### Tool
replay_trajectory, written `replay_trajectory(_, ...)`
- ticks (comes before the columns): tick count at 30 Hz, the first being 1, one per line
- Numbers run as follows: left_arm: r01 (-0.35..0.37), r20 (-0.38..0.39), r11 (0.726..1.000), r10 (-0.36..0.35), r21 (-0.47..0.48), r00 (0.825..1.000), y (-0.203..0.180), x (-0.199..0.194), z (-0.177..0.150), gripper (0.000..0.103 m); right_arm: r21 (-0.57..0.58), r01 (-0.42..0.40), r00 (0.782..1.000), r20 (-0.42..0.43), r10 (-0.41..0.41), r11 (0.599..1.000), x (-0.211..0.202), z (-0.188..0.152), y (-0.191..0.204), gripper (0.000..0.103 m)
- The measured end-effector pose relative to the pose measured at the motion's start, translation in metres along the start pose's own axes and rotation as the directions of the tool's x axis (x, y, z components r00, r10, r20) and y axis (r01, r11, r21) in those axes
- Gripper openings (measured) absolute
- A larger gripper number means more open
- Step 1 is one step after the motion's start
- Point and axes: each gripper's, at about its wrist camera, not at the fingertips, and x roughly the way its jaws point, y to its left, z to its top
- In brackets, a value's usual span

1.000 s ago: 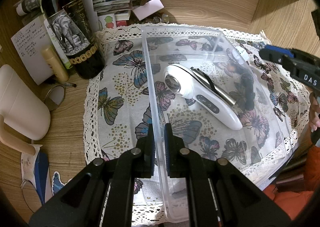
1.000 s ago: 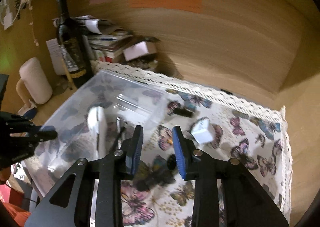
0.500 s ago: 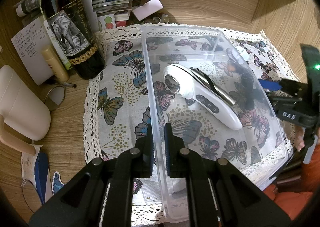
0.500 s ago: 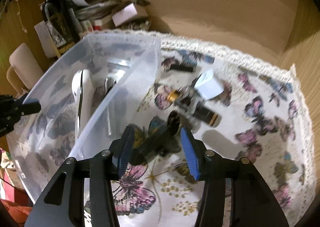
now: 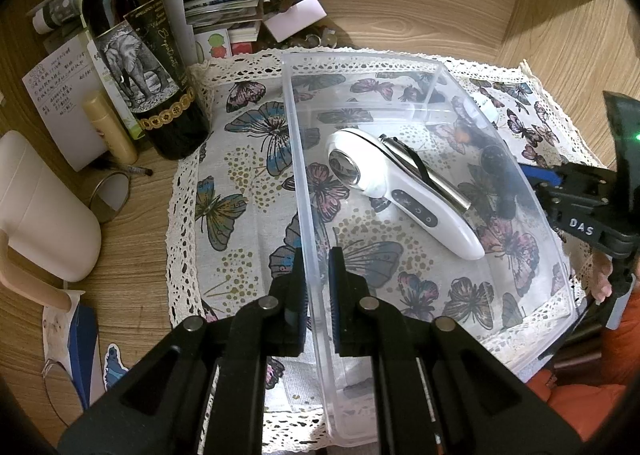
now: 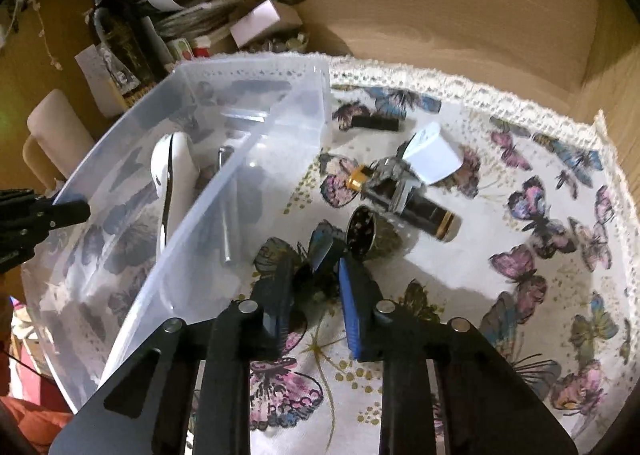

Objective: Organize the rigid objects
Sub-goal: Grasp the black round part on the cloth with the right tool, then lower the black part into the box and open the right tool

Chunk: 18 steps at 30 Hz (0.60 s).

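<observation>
On the butterfly cloth [image 5: 248, 183] that covers the wooden tabletop [image 5: 420, 3] sits a clear plastic bin [image 5: 400, 67], and the left claw [image 5: 318, 267] is pinched on its near long wall, one finger outside and one inside. Inside the bin lie a white handheld device [image 5: 404, 191] with a round metal head, and a slim metal pen-like rod [image 5: 436, 183] resting against its far side; the rest of the bin floor is bare, showing the cloth through it. Just outside the bin's other long wall, on the cloth, the right claw [image 6: 316, 275] has just been closing and its fingers now stand narrow around a small dark object [image 6: 320, 255] by the wall; the picture is too blurred to tell whether the pads press on it. Beyond it on the cloth lie a round dark tin [image 6: 366, 231], a black and gold tube [image 6: 424, 211] with a metal clip across it, a white cap [image 6: 434, 159] and a short black stick [image 6: 376, 123]. Off the cloth to the left stand a dark wine bottle [image 5: 140, 55], a lip balm stick [image 5: 110, 127], a white jug [image 5: 36, 211] and a heap of papers [image 5: 208, 3].
</observation>
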Motion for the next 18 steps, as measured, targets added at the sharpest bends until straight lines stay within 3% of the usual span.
replay_trajectory(8, -0.001, 0.0, 1.0, 0.001, 0.001, 1.0, 0.0, 0.0, 0.0, 0.008, -0.012, 0.016, 0.997, 0.079, -0.015, 1.0, -0.026, 0.01, -0.001, 0.02)
replay_trajectory(18, 0.0, 0.0, 1.0, 0.0, 0.0, 1.0, 0.0, 0.0, 0.0, 0.008, -0.074, 0.015, 0.977, 0.215, 0.001, 0.997, -0.064, 0.033, 0.018, 0.021)
